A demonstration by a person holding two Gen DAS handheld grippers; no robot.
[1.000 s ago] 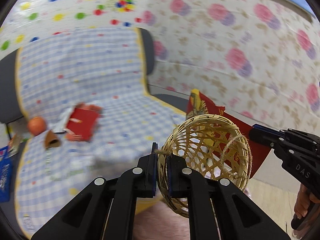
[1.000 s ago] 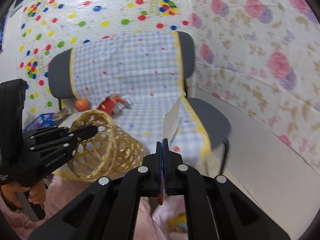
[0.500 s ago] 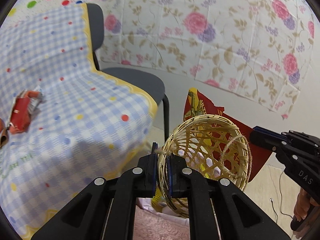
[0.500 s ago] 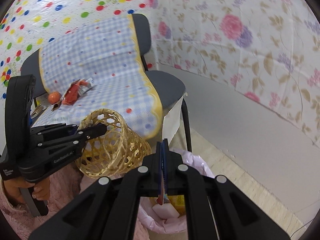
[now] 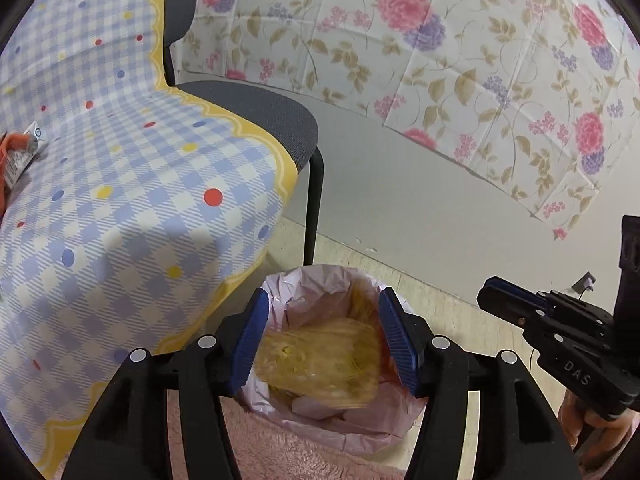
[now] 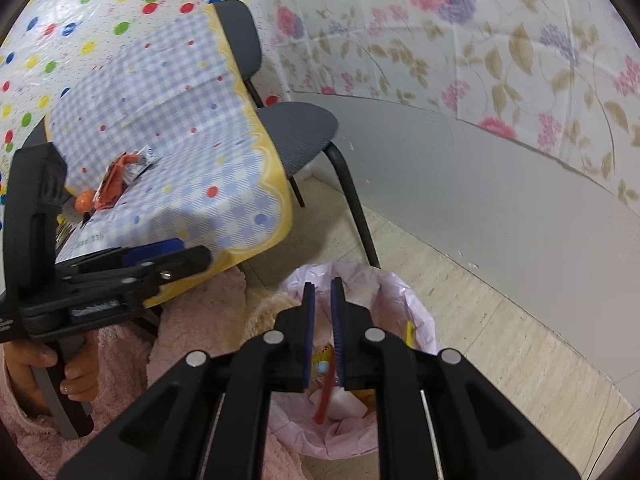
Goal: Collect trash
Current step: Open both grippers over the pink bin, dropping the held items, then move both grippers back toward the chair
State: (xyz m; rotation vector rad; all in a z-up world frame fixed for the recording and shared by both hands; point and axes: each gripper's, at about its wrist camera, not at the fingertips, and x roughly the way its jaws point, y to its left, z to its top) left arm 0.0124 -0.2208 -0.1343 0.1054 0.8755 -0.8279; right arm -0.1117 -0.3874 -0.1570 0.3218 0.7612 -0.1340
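A blue checked cloth (image 5: 120, 184) is draping a grey chair (image 5: 256, 112) that is standing before a floral wall covering (image 5: 460, 60), with a red wrapper (image 6: 116, 180) and an orange ball (image 6: 85, 201) lying on the cloth at the far left. On the pale floor (image 6: 480, 312) beside the chair, a bin lined with a pink bag (image 5: 316, 292) is sitting below both grippers. The left gripper (image 5: 324, 340) is hovering with its fingers wide apart over a blurred yellow woven basket (image 5: 320, 364) inside the bag, while the right gripper (image 6: 322, 330) is holding its fingers slightly apart above a thin red strip (image 6: 325, 394) standing among the bag's trash.
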